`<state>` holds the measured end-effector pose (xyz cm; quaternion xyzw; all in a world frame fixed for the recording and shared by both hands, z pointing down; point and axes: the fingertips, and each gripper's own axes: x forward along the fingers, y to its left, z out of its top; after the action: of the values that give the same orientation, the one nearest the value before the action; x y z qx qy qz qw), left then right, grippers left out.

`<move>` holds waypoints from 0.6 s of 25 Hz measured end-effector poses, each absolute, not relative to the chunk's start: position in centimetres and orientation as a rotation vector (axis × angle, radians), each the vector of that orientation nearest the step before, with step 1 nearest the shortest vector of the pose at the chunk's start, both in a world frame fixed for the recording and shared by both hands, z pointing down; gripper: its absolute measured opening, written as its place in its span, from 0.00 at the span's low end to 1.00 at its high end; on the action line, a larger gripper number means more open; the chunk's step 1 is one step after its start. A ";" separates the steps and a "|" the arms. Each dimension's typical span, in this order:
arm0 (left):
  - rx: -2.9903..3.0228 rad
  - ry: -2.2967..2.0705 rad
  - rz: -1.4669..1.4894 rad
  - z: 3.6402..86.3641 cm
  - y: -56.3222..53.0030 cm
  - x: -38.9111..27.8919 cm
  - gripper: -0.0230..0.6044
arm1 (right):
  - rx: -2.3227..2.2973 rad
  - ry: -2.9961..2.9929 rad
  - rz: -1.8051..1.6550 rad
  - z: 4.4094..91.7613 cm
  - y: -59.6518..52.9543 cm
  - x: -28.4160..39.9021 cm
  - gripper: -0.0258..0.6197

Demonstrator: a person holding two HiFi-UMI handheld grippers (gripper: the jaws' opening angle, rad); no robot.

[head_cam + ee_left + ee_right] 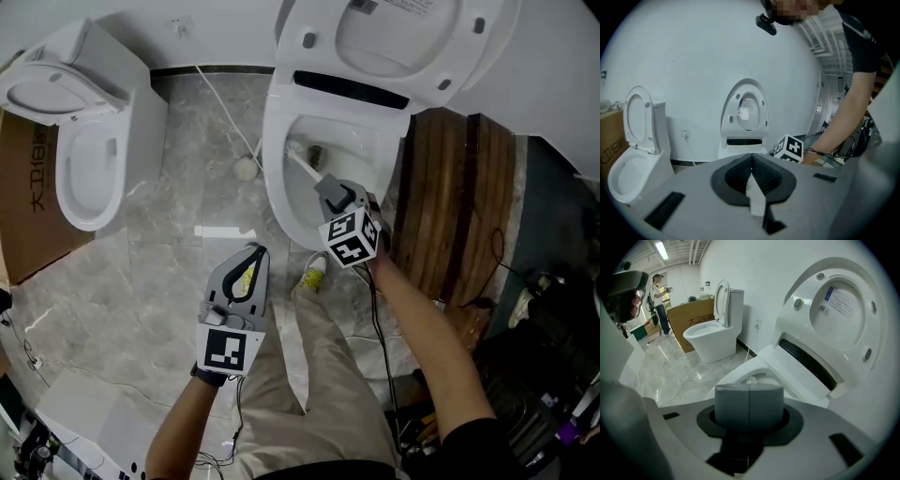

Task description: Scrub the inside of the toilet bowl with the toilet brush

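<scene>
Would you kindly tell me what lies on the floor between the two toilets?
In the head view, a white cord trails across the marble floor to a small round object.

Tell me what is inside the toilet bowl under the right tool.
The toilet brush reaches in, its white head by the dark drain opening at the back. The right tool, shut on the brush's grey handle, covers the near part of the toilet bowl.

The cardboard box (696,317) at the upper left carries Chinese characters starting 大卫. The print on the toilet lid (843,329) label (836,298) is too small to read.
</scene>
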<state>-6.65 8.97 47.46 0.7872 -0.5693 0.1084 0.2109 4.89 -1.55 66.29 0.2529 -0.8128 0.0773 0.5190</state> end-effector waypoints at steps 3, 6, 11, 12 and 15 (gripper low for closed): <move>2.200 -1.577 0.329 47.6 9.0 -6.5 0.05 | 0.603 -1.941 0.169 66.3 -2.0 4.8 0.27; 2.185 -1.584 0.317 47.6 8.8 -6.8 0.05 | 0.599 -1.927 0.147 66.5 -2.4 4.6 0.27; 2.210 -1.583 0.368 47.8 8.7 -7.2 0.05 | 0.592 -1.886 0.126 67.3 -2.9 4.6 0.27; 2.208 -1.584 0.373 47.9 8.7 -7.3 0.05 | 0.593 -1.882 0.121 67.4 -3.0 4.6 0.27; 2.198 -1.583 0.372 48.1 8.6 -7.4 0.05 | 0.596 -1.868 0.095 67.5 -3.6 4.4 0.27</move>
<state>-7.41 8.62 48.14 0.7873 -0.5671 0.1333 0.2021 4.40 -3.62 67.49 0.2524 -0.7910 0.0401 0.5559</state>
